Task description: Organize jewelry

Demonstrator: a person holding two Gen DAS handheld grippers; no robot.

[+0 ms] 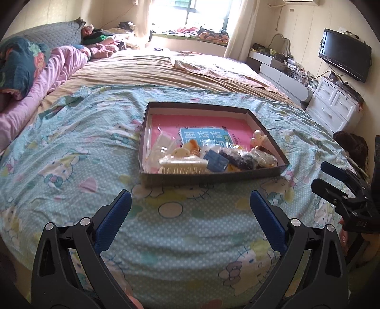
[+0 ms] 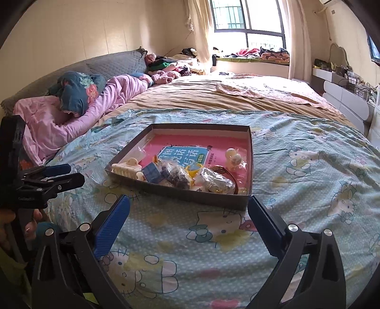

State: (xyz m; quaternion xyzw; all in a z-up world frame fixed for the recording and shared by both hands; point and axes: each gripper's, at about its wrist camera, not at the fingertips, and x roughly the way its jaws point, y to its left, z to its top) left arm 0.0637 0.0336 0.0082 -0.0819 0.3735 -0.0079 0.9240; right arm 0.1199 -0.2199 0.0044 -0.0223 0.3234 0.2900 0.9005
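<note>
A shallow dark cardboard box lies on the bed, also in the right wrist view. Inside, on a pink book, lies a heap of accessories: a cream hair claw, a blue packet, dark beads in a bag, a cream figure clip and a bagged gold piece. My left gripper is open and empty, just short of the box's near wall. My right gripper is open and empty, near the box's near right corner. Each gripper shows in the other's view.
The box rests on a light blue cartoon-cat sheet. Pink bedding and pillows lie at the left. A white dresser and wall TV stand to the right. The window is behind the bed.
</note>
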